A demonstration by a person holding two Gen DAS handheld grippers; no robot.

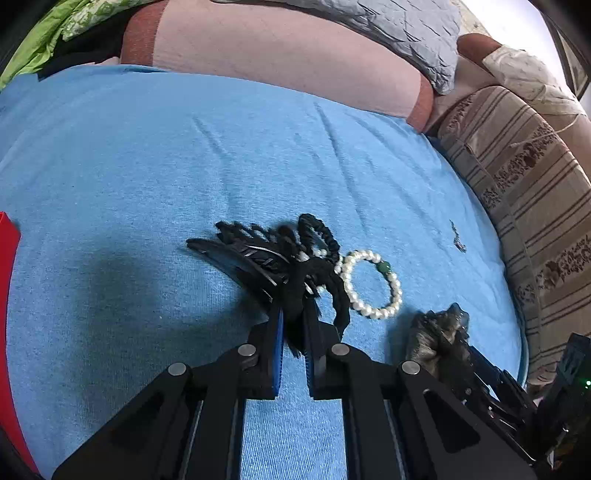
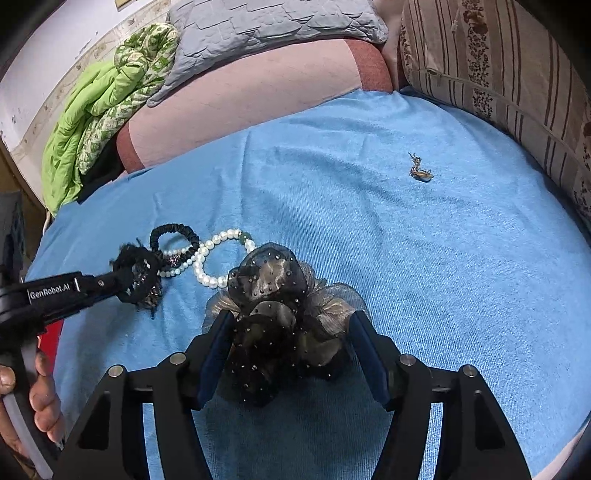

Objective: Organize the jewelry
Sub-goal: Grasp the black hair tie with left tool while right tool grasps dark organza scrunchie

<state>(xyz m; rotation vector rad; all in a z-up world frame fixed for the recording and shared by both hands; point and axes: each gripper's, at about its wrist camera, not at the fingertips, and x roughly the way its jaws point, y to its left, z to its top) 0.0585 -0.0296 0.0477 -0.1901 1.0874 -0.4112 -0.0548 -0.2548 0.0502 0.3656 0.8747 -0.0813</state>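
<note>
Left tool (image 1: 293, 317) angled down (clamping black hairpiece (image 1: 258, 254)); right tool (image 2: 291, 354) straddles organza scrunchie (image 2: 280, 295)

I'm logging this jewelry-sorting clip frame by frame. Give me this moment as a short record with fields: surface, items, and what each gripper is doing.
surface: blue cloth spread over a bed
left gripper: shut on the black lacy hair tie
right gripper: open, fingers either side of the sheer organza scrunchie; contact cannot be told
beside them: pearl bracelet with one green bead, black scrunchie
apart: small metal charm, alone on the cloth
backdrop: grey quilted pillow, green blanket
</note>
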